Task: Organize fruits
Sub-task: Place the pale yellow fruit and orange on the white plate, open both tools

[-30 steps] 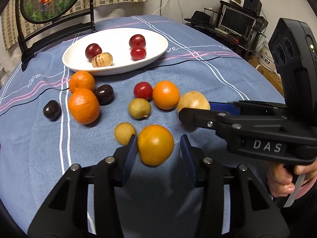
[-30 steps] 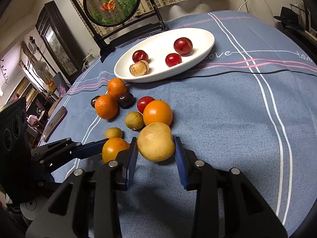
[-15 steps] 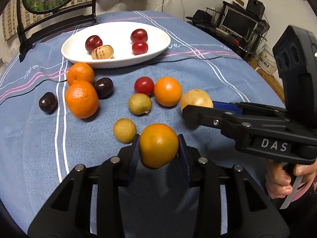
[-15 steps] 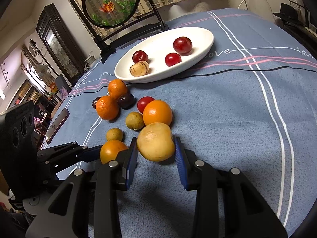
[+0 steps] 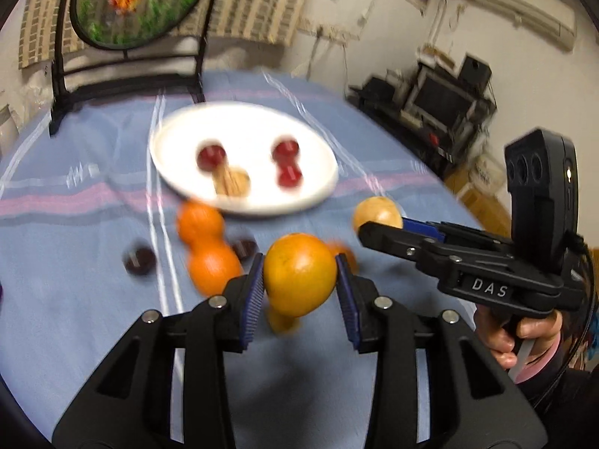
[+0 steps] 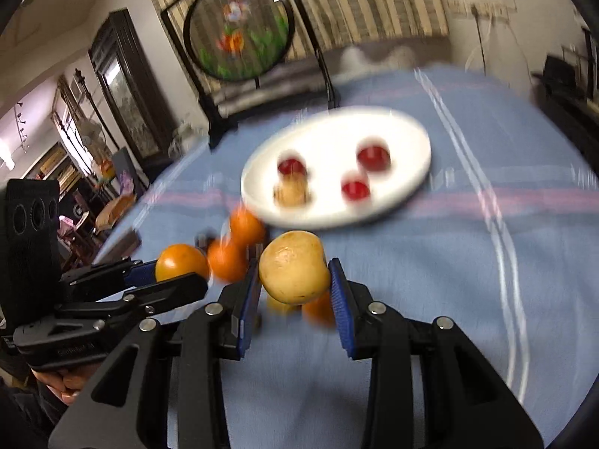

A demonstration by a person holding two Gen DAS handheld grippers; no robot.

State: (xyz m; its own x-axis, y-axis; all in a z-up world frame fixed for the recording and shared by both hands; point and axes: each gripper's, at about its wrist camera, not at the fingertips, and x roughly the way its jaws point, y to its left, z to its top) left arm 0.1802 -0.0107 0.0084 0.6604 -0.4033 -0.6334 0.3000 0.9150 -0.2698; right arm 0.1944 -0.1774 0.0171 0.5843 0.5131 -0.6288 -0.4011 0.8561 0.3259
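My left gripper [image 5: 299, 292] is shut on an orange [image 5: 299, 273] and holds it above the blue tablecloth. My right gripper [image 6: 294, 290] is shut on a yellow pear [image 6: 294, 267], also lifted; the pear shows in the left wrist view [image 5: 376, 213] too. The left gripper's orange shows in the right wrist view [image 6: 179, 262]. A white oval plate [image 5: 239, 123] beyond holds three red fruits and a tan one [image 5: 232, 183]. Loose oranges [image 5: 209, 262] and dark plums [image 5: 138, 260] lie on the cloth between the grippers and the plate.
A round fish-painting screen on a black stand [image 5: 138, 3] stands at the table's far edge. Shelves with electronics [image 5: 441, 101] stand off the table to the right. The table edge curves away on both sides. Both views are motion-blurred.
Both grippers have lifted their fruit off the cloth and moved forward toward the plate. The left gripper closed on the orange between the earliest frame and the middle one.
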